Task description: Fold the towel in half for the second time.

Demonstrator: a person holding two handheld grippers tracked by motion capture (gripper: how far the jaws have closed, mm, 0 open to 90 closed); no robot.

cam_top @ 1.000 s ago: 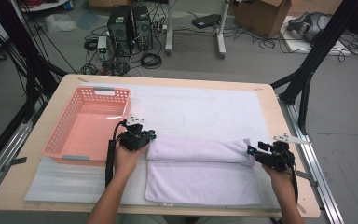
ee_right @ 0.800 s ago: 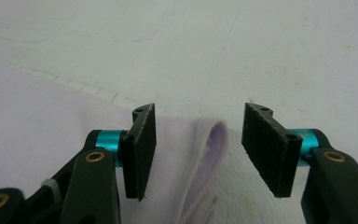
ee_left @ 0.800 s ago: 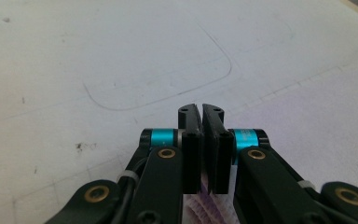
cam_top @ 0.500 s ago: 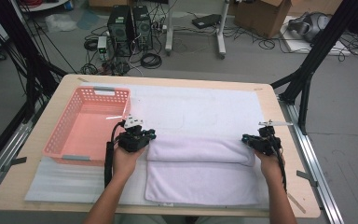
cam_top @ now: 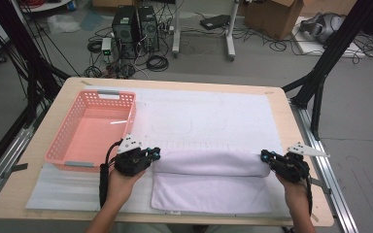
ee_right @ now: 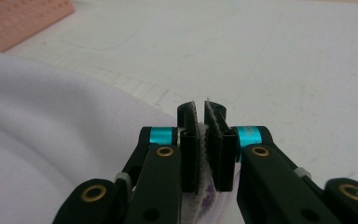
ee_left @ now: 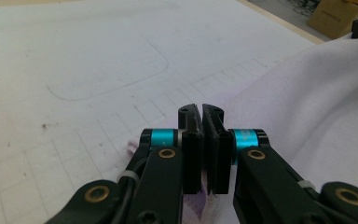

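Observation:
A pale lavender towel (cam_top: 209, 191) lies folded on the white mat, with a raised fold running across its far edge. My left gripper (cam_top: 154, 154) is shut on the left end of that fold; in the left gripper view the jaws (ee_left: 201, 112) pinch cloth, and the towel (ee_left: 307, 88) rises to the right. My right gripper (cam_top: 264, 156) is shut on the right end. Its jaws (ee_right: 201, 109) have just been closing, towel pile shows between the pads, and the towel (ee_right: 51, 121) spreads to the left.
A pink plastic basket (cam_top: 80, 164) stands empty at the left of the table, close to my left hand. The white mat (cam_top: 213, 111) covers most of the wooden table (cam_top: 284, 104). Beyond the far edge, computers and cables lie on the floor.
The right gripper moved in to the towel's right end and shut on it. Both hands then came slightly toward the near edge, bringing the fold with them.

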